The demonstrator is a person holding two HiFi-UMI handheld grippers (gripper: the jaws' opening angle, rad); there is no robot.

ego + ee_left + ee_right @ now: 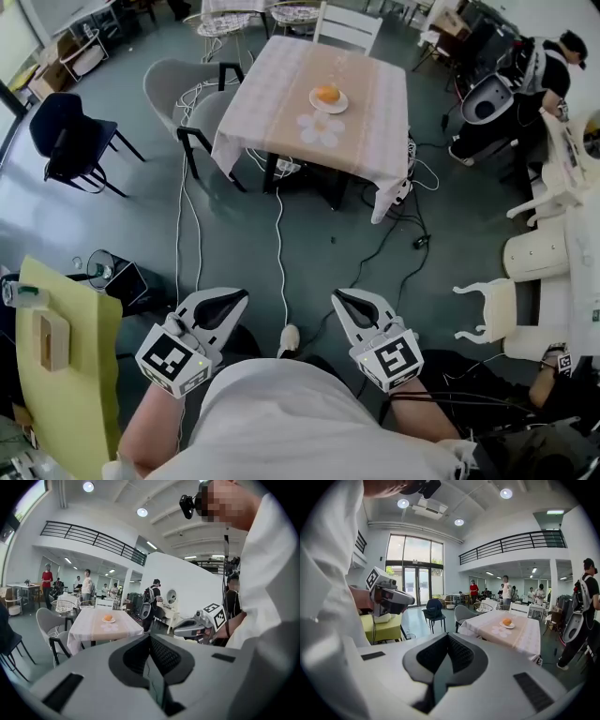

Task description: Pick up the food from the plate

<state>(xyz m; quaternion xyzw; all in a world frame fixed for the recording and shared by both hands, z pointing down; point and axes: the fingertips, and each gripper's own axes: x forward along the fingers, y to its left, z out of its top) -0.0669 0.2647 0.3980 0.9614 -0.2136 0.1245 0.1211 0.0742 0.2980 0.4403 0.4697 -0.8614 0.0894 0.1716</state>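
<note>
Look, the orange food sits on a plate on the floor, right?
No. The orange food does sit on a plate, but the plate stands on the cloth-covered table, not the floor; the head view shows it.

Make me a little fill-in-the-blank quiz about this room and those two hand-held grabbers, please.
1. The round food on the table is coloured ____.
2. It sits on a small white ____.
3. The jaws of the left gripper and the right gripper, both well short of the table, are ____.

Missing words: orange; plate; shut.
</note>
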